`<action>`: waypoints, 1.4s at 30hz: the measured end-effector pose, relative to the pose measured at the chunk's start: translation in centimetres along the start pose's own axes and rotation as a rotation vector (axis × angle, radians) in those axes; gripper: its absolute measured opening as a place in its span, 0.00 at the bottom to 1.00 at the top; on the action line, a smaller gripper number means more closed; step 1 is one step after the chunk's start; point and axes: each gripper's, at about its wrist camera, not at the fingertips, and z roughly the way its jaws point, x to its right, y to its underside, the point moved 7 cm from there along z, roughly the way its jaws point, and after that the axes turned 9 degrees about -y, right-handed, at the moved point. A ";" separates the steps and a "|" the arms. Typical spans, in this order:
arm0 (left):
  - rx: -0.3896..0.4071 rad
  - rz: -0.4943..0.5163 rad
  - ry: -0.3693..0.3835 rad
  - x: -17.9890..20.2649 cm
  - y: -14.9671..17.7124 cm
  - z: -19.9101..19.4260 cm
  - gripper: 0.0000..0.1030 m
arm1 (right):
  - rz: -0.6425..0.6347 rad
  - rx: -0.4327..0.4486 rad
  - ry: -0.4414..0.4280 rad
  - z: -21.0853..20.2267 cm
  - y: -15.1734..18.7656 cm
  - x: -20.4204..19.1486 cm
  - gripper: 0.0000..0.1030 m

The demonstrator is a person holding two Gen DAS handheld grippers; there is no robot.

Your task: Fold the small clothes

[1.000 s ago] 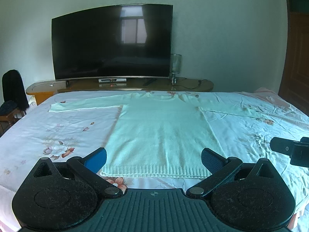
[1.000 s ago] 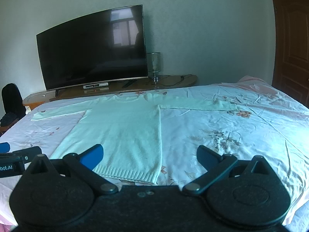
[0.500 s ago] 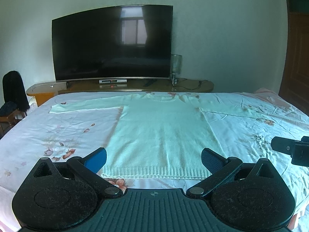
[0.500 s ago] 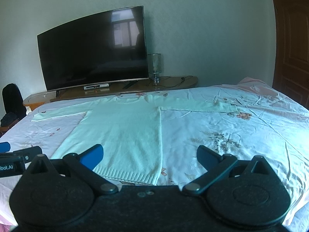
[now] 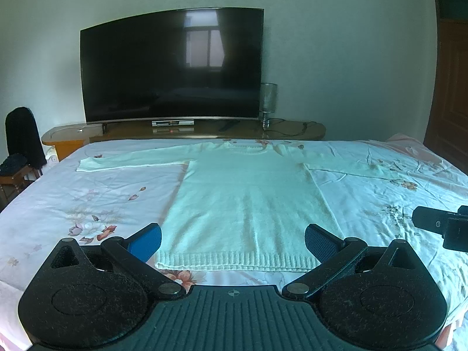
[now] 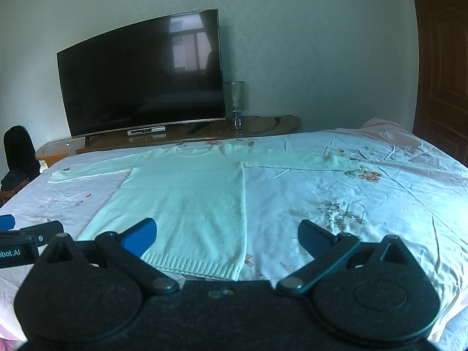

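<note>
Here we count one pale sweater [image 5: 245, 201] spread flat on the floral bedsheet [image 5: 87, 199], both sleeves out. Our two grippers, left gripper [image 5: 233, 238] and right gripper [image 6: 226, 231], hover near its hem, fingers spread wide, holding nothing. One television [image 5: 172, 64] stands behind.

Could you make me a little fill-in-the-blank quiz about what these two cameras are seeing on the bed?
1. The pale mint knitted sweater lies flat on the floral bedsheet with both sleeves spread ____.
2. Behind the bed stands a large black curved television, whose screen is switched ____.
3. The left gripper has its fingers ____, holding nothing.
4. The sweater's ribbed hem is the edge ____ to the right gripper.

Missing words: out; off; open; nearest
</note>
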 end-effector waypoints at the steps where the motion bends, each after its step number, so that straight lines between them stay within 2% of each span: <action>1: 0.000 0.000 -0.001 0.0 0.1 -0.1 1.00 | -0.001 0.000 0.000 0.1 0.0 0.0 1.00; 10: -0.007 -0.003 -0.011 0.0 0.0 0.1 1.00 | 0.002 0.001 0.008 0.0 0.1 0.0 1.00; 12: -0.016 -0.039 -0.043 -0.5 -0.1 0.2 1.00 | -0.001 0.004 0.011 0.0 0.1 0.0 1.00; 15: -0.026 -0.083 -0.050 -1.3 -0.3 0.9 1.00 | 0.004 0.010 0.017 0.0 0.3 0.5 1.00; 16: -0.040 -0.082 -0.062 -1.5 -0.3 1.6 1.00 | 0.009 0.013 0.023 0.2 0.3 0.8 1.00; 19: -0.060 -0.109 -0.033 -1.9 -0.4 3.9 1.00 | 0.014 0.033 0.054 1.1 0.0 2.0 1.00; 22: -0.033 -0.086 -0.089 -2.4 -1.2 6.8 1.00 | 0.026 0.046 0.094 2.4 -0.3 3.9 1.00; 27: -0.037 -0.060 -0.114 -3.3 -3.5 15.1 1.00 | 0.136 0.111 0.150 5.9 -2.0 8.9 0.99; 29: -0.052 -0.091 -0.081 -3.7 -4.4 18.9 1.00 | 0.201 0.147 0.175 8.0 -3.4 11.5 0.94; 33: -0.080 -0.125 -0.093 -4.5 -6.0 26.2 1.00 | 0.294 0.190 0.225 12.5 -5.8 15.9 0.71; 36: -0.102 -0.106 -0.105 -4.6 -7.1 31.1 1.00 | 0.341 0.227 0.266 15.2 -7.1 19.0 0.66; 39: -0.107 -0.069 -0.139 -4.8 -7.7 34.9 1.00 | 0.386 0.247 0.272 18.1 -8.3 22.3 0.50; 42: -0.116 -0.064 -0.158 -5.4 -8.2 38.2 1.00 | 0.474 0.251 0.262 21.0 -8.7 26.4 0.46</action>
